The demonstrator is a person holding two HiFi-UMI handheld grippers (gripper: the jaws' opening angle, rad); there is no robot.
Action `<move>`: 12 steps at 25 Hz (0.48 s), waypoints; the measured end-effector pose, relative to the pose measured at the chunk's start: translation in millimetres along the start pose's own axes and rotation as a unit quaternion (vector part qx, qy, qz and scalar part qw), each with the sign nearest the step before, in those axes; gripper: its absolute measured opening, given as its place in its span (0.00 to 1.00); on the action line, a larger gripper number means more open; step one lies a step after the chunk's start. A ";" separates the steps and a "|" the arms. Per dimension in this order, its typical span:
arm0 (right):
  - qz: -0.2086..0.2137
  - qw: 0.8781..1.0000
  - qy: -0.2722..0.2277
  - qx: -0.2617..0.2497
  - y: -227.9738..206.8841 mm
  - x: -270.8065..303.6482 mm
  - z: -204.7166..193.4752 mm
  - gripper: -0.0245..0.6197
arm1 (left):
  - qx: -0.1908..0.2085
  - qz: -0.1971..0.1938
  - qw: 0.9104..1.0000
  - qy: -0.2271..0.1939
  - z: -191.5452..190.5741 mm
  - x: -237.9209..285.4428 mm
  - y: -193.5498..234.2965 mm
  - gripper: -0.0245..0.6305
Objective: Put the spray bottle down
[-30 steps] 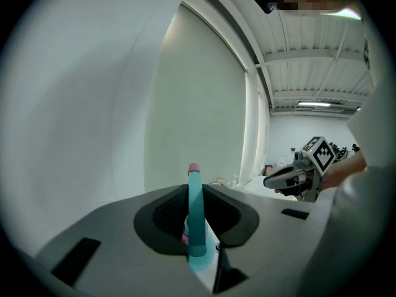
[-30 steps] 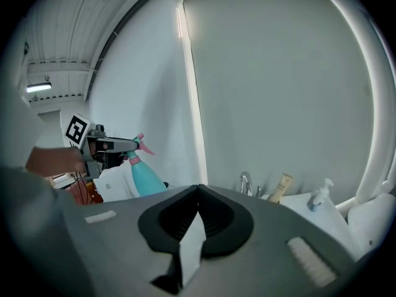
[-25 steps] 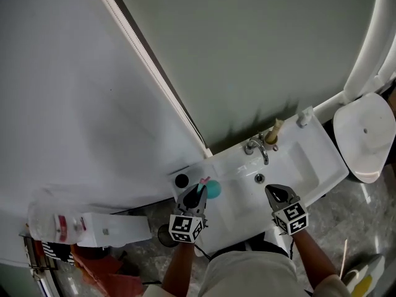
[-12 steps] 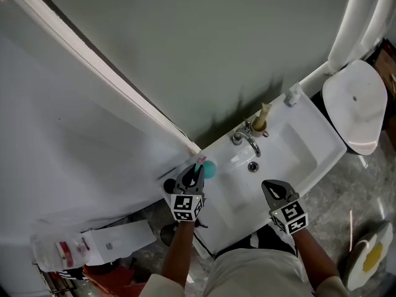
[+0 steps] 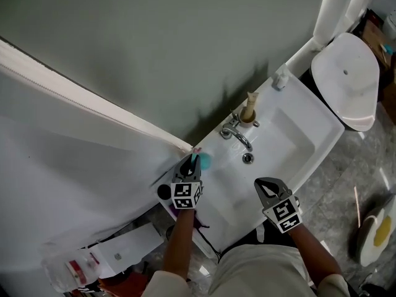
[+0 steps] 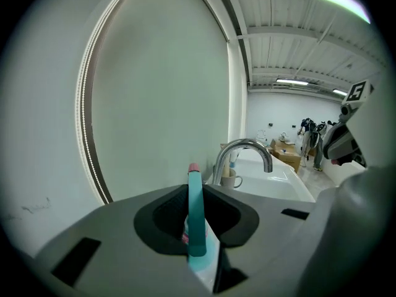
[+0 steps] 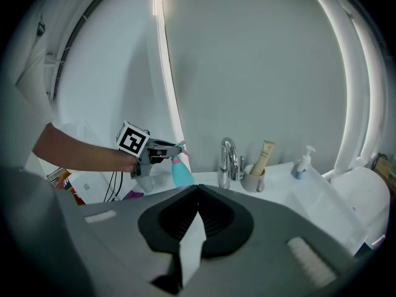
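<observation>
The left tongs point(image 5: 189, 161) had sunk toward the white ceramic sink point(image 5: 297, 135), clamped on a teal plastic spray bottle point(image 5: 203, 160) at its rim. The bottle needed seating upright before release; the right tongs point(image 5: 266, 185) pinched a white scrap point(image 7: 189, 246).

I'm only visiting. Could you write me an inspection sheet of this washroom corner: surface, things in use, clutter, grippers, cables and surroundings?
Surface: white sink, with a faucet at its back.
Job's things: teal spray bottle, held roughly upright at the sink's left end; cannot tell whether its base touches.
Clutter: cup with a tube in it and a soap pump on the sink's back edge; plastic bag and white box on the floor.
Grippers: left gripper shut on the spray bottle's neck; right gripper shut on a white piece, cloth or paper.
Cables: black cables hang beside the sink's left end.
Surroundings: grey wall; toilet to the right.
</observation>
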State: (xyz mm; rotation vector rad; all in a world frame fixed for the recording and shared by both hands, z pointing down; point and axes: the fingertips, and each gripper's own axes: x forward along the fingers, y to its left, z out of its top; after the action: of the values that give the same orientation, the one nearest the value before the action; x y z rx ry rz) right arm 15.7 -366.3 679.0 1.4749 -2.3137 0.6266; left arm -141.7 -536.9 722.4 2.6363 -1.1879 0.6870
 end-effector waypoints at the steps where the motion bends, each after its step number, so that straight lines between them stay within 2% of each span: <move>1: 0.001 1.000 0.003 0.002 1.4 0.9 -3.7 0.05 | 0.002 -0.001 1.000 0.002 -1.5 2.5 0.1 0.14; 12: 0.014 1.000 0.024 0.013 8.5 16.7 -27.1 0.05 | 0.011 0.000 1.000 0.020 -13.6 29.4 2.6 0.14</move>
State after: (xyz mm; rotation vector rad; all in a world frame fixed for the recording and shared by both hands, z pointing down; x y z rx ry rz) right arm 2.1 -361.8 708.7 1.4263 -2.3013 0.6956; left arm -131.3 -553.7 748.3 2.6281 -1.1767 0.7541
